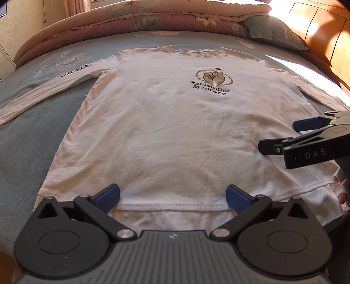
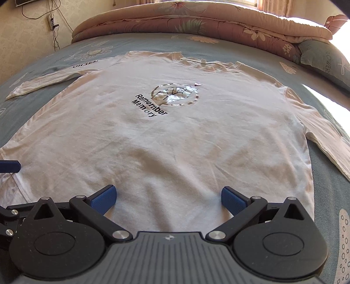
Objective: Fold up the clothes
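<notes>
A white long-sleeved shirt (image 1: 166,122) lies flat, front up, on the bed, with a "Remember Memory" print (image 1: 211,84) on the chest; it also shows in the right wrist view (image 2: 175,139). Its left sleeve (image 1: 43,96) carries "OH,YES!" lettering. My left gripper (image 1: 172,196) is open, its blue pads either side of the bottom hem. My right gripper (image 2: 168,197) is open above the shirt's lower right part, and it shows from the side in the left wrist view (image 1: 282,133). Neither holds anything.
The bed has a blue-grey floral sheet (image 1: 28,139). A folded pink floral quilt (image 1: 135,19) lies along the far edge, with a grey-green pillow (image 1: 275,32) at the far right. A wooden headboard (image 1: 323,28) stands on the right. A hand (image 1: 342,185) shows at the right edge.
</notes>
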